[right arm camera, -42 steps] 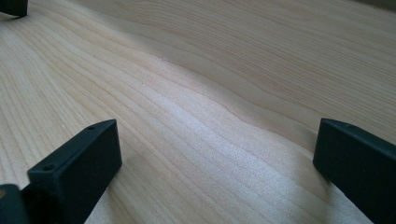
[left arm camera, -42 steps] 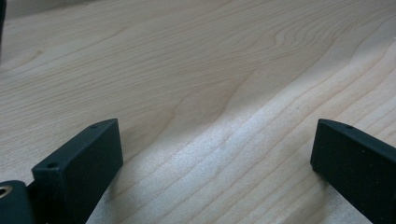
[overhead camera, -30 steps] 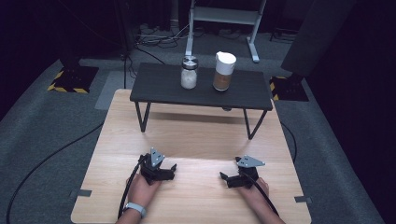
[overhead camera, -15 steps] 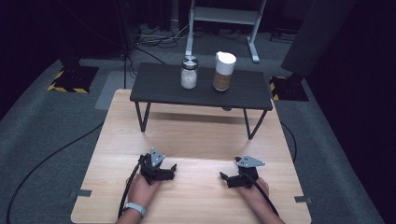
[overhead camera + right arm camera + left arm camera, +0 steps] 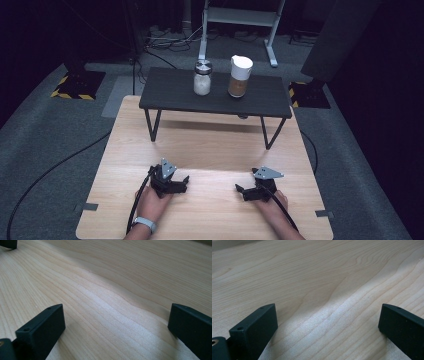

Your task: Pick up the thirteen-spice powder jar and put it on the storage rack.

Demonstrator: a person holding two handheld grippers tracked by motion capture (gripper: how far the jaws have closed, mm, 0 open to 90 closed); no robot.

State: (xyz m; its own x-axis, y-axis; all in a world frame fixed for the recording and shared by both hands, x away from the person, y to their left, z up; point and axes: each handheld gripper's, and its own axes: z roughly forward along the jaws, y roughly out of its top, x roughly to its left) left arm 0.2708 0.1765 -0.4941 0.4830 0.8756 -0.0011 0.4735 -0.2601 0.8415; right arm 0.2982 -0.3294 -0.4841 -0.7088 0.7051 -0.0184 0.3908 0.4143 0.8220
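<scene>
On the light wooden table [image 5: 210, 145] my left gripper [image 5: 183, 181] rests at the near left, held by a hand with a wristband, and stands open. My right gripper [image 5: 241, 190] rests at the near right, also open. The two point toward each other. In the left gripper view the jaws stand wide apart over bare wood [image 5: 324, 302], nothing between them. The right gripper view shows the same wide gap over wood [image 5: 117, 302]. A glass jar [image 5: 202, 78] with white contents and a white-lidded jar [image 5: 240, 76] with brown contents stand on a small black table [image 5: 170, 92] at the far side.
The black table stands on thin legs [image 5: 152, 125] over the far half of the wooden table. Cables [image 5: 55, 167] trail over the grey floor to the left. A white metal stand [image 5: 240, 17] rises behind.
</scene>
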